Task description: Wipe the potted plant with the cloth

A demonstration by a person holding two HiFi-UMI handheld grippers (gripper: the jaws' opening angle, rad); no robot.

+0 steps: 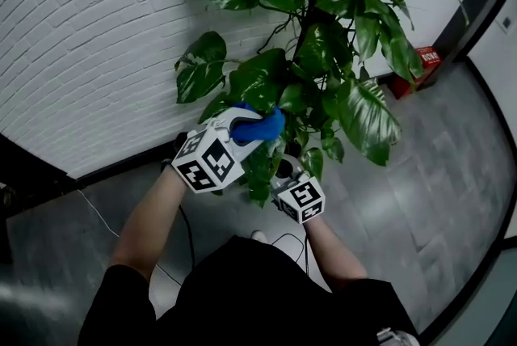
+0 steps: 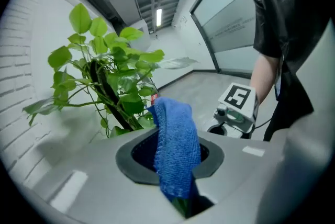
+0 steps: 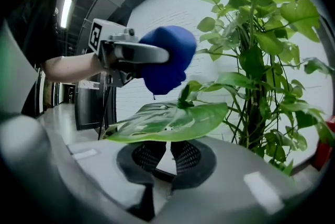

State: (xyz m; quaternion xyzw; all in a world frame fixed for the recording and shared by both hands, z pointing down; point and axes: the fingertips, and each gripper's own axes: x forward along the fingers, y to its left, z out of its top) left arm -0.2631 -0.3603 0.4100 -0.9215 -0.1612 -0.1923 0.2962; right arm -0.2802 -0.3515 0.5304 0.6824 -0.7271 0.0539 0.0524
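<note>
Against the white brick wall [image 1: 97,37] stands the potted plant [image 1: 323,29], tall and leafy on a dark central stem. Its pot is hidden below the foliage and the person's arms. Both grippers are up in the lower leaves, so the wiping looks to be in hand right here.

Now the one leaf [image 3: 167,121] that matters. It's broad and mottled, and it lies nearly flat across the tips of the right gripper [image 3: 168,154]. Its long axis runs side to side across that gripper's view, with the stalk end toward the stem. The right jaws stand a little apart with light showing between them. They are not clamped on anything, and the leaf seems only to rest over them, propped from beneath.

Directly above that leaf hangs the blue cloth [image 3: 165,60], bunched into a ball and pinched tight in the jaws of the left gripper [image 1: 241,124]. The left gripper view shows it draped down through the jaws. Its underside sits just over the leaf's upper face, near the stalk end. Whether it actually touches, I can't say from here.

So the left gripper is the nearer one to do the work. The cloth is above and the leaf below, and my read is that the wipe wants to come down and then run along the leaf's length, out toward the tip. The right gripper would brace underneath so the blade doesn't fold away.
</note>
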